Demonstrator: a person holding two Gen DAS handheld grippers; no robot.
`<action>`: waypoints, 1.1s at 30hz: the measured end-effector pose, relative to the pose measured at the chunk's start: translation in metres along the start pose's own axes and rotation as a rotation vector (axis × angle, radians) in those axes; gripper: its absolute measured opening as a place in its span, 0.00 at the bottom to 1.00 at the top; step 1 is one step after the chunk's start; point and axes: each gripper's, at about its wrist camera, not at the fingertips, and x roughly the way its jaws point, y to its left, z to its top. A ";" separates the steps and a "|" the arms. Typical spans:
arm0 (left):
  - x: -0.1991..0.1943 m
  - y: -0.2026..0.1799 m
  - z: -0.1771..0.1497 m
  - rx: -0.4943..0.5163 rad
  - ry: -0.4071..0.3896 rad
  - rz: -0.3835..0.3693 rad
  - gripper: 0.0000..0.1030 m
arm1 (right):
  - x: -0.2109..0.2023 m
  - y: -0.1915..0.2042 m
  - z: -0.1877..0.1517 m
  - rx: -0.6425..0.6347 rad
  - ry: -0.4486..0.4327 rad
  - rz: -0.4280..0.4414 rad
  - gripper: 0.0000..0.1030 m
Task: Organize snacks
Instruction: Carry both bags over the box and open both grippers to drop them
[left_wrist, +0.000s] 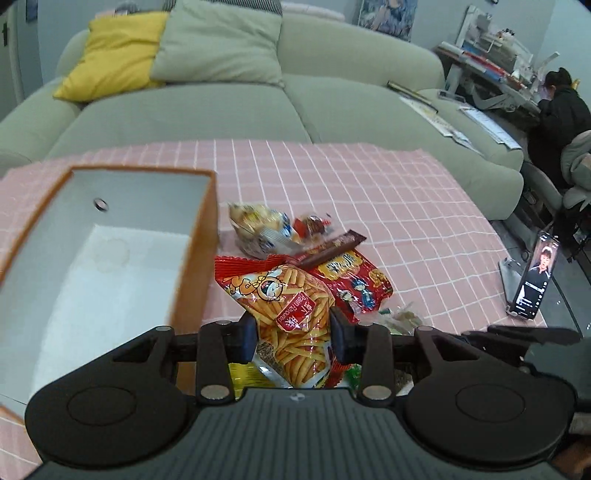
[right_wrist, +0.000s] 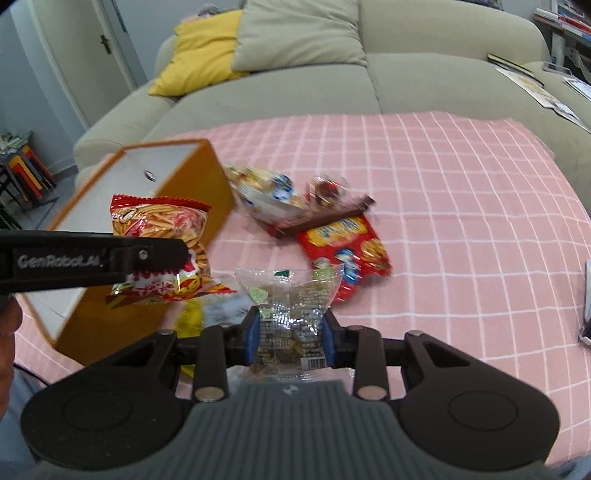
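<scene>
Snacks lie heaped near the middle of the pink checked tablecloth (left_wrist: 369, 192), just right of an orange-walled box (left_wrist: 195, 236) whose white inside looks bare. In the heap are a red cartoon-printed packet (left_wrist: 354, 284), a brown bar wrapper (left_wrist: 332, 249) lying across it, and farther back a pale biscuit bag (left_wrist: 255, 225) and a small red-and-clear sweet (left_wrist: 312, 225), both blurred, so their prints cannot be read. The left gripper (left_wrist: 293, 330) has its jaws clamped on a red bag of fry-shaped sticks (left_wrist: 291, 314), held off the cloth close to the box's right wall. The right gripper (right_wrist: 290, 332) pinches a clear cellophane packet (right_wrist: 288, 295) between blue pads, lifted above the cloth. To the right and behind the heap the cloth runs bare to its far edge at the grey-green sofa (left_wrist: 258, 110). A phone on a stand (left_wrist: 533, 277) sits at the right edge.
</scene>
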 end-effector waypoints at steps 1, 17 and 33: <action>-0.007 0.004 0.000 0.003 -0.008 0.006 0.42 | -0.003 0.007 0.002 -0.008 -0.009 0.015 0.29; -0.052 0.119 -0.002 -0.010 0.060 0.213 0.42 | 0.009 0.149 0.028 -0.293 -0.015 0.228 0.29; 0.008 0.155 -0.002 0.136 0.293 0.276 0.42 | 0.095 0.220 0.040 -0.585 0.198 0.243 0.29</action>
